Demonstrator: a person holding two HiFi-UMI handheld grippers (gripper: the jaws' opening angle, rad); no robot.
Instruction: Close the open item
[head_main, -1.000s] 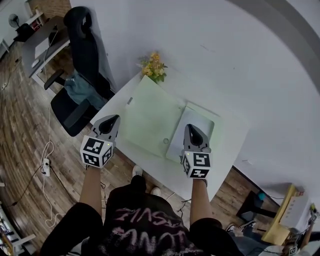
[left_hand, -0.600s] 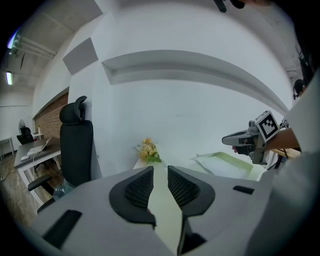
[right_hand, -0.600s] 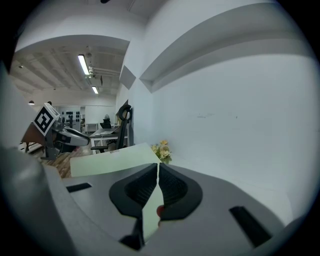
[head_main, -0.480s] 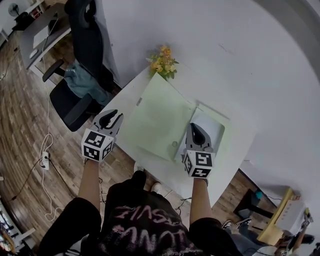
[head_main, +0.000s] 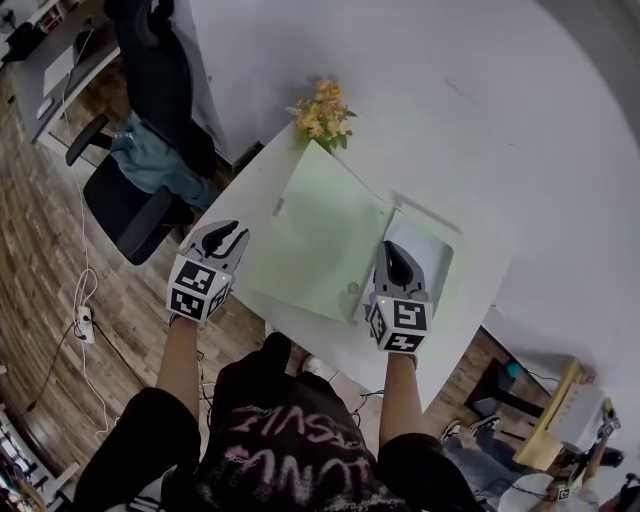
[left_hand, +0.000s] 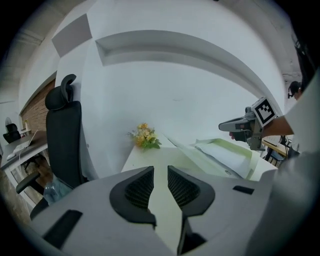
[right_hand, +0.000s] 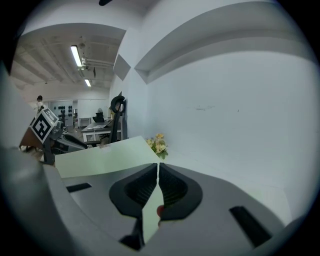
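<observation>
1. The head view alone shows the whole layout. The folder (head_main: 310, 235) lies open on the white table (head_main: 250, 190) at mid-frame. Flowers (head_main: 322, 110) stand at the table's far end, and a black chair (head_main: 150, 120) is at upper left.
2. In that view the left hand-held gripper (head_main: 228, 232) is off the folder's left edge. The right hand-held gripper (head_main: 395, 248) is over its right half.
3. The left gripper view shows its jaws a little apart, with nothing between them but bare table. It also shows the right hand-held gripper at right of frame, raised clear above the folder. The head view cannot settle that height.
4. The right gripper view shows its jaws closed, the tips meeting and nothing grasped. Pale green shows in the wedge behind the tips.
5. The folder is pale green. Its broad cover is flung out to the left, and its right half has a raised rim holding white paper (head_main: 420, 250).
6. In the right gripper view the cover fills mid-left and hides part of the left hand-held gripper.
7. A small round spot (head_main: 354, 289) at the cover's near edge is too small to make out. So is a red speck (right_hand: 160, 210) between the right jaws.
</observation>
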